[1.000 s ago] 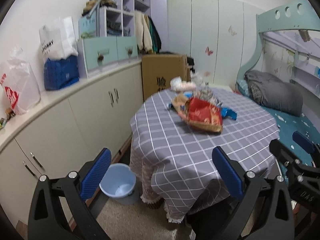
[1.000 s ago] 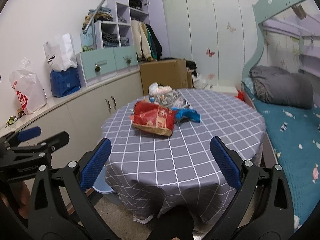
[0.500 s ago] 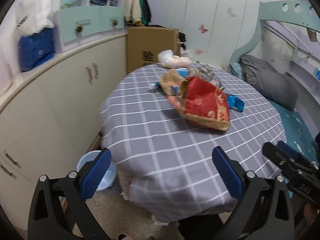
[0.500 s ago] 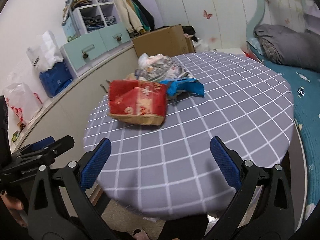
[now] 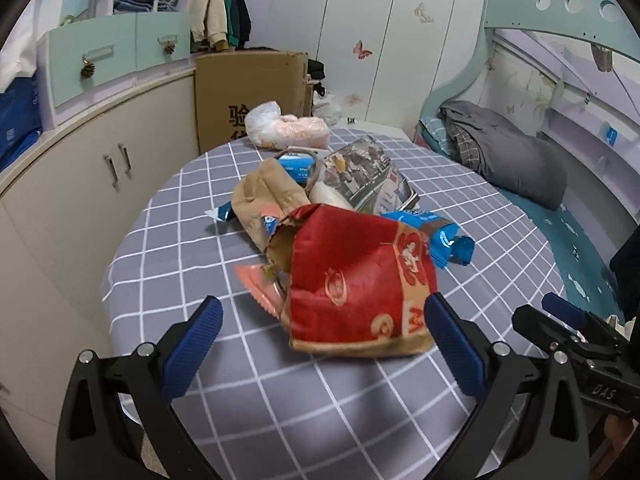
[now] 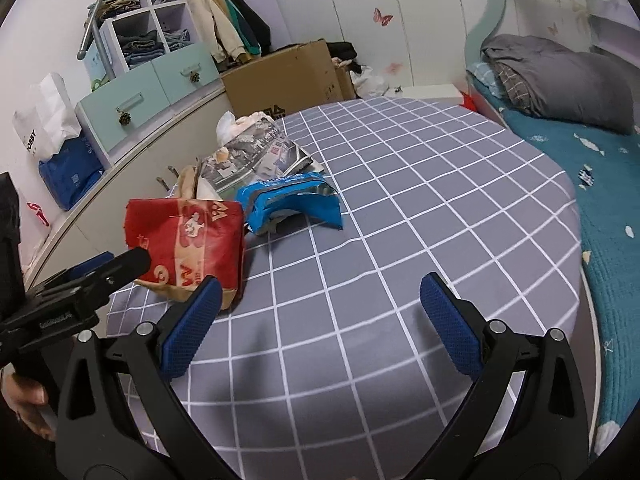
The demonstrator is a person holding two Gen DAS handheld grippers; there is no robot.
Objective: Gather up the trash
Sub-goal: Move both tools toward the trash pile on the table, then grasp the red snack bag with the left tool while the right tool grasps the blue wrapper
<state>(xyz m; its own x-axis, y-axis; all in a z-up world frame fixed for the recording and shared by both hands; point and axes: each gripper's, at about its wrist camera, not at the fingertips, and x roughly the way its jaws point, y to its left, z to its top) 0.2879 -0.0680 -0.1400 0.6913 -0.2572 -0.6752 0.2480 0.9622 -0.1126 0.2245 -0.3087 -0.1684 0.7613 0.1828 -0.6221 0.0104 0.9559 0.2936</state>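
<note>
Both grippers, left point(image 5: 320, 340) and right point(image 6: 320, 316), hover spread wide and empty over the table point(image 6: 400, 200); the red bag point(image 5: 356, 280) lies just ahead of the left.

On the round table point(image 5: 192, 240) the trash sits in one heap: the paper bag point(image 5: 360, 288) nearest, a crumpled sack point(image 5: 268, 200) touching it at eleven o'clock, the foil wrapper point(image 5: 440, 236) at one o'clock — magazines point(image 5: 360, 172) behind (plastic bag point(image 5: 280, 128) farthest). Cardboard box point(image 5: 248, 92) beyond the table; bed point(image 5: 560, 216) at three o'clock.

Bunk bed point(image 5: 520, 152), cabinets point(image 5: 100, 168), wardrobe point(image 5: 380, 32)
</note>
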